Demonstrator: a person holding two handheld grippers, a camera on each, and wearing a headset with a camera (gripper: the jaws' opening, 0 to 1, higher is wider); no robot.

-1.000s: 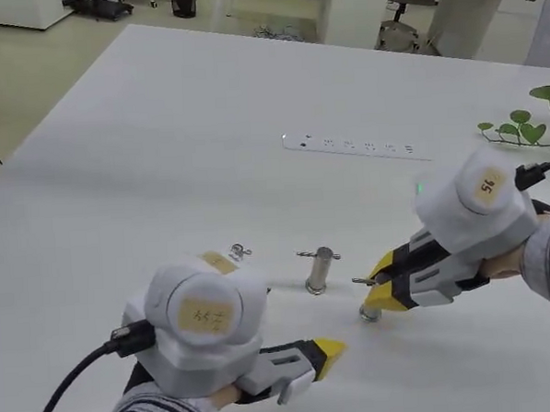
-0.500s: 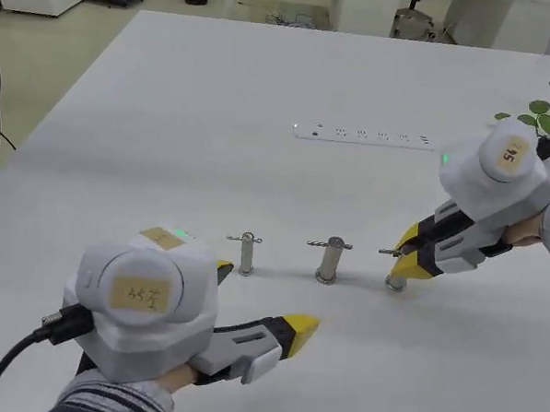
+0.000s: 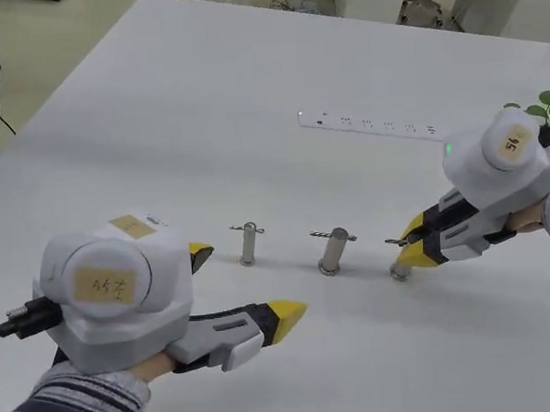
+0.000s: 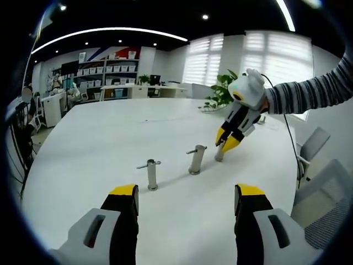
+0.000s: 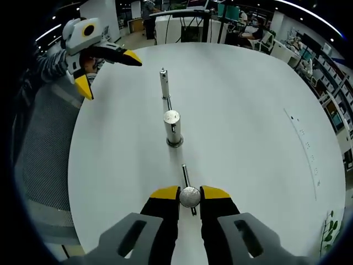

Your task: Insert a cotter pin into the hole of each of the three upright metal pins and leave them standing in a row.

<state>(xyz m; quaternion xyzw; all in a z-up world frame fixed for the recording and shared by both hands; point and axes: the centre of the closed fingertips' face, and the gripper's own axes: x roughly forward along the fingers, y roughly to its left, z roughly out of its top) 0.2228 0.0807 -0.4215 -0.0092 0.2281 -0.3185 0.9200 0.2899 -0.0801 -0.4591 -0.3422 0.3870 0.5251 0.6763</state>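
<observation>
**Left gripper drawn back, right gripper holding the last pin**

The middle pin stood upright on the white table with a cotter pin crosswise near its top. The left pin and the right pin flanked it in one row, and each also had a cotter pin through it.

A second before, the left gripper had covered the left pin in the head view. Now it sat on the near side of the row, off to the left of the middle pin, with that pin fully in sight. Its jaws were spread wide and held nothing (its own view showed all three pins between the yellow tips).

The right gripper had stayed at the right pin. In its own view the jaws pressed against both sides of the pin's round head, clamped on it. The middle pin stood straight beyond and the left pin farther on.

The power strip lay well behind the middle pin.
</observation>
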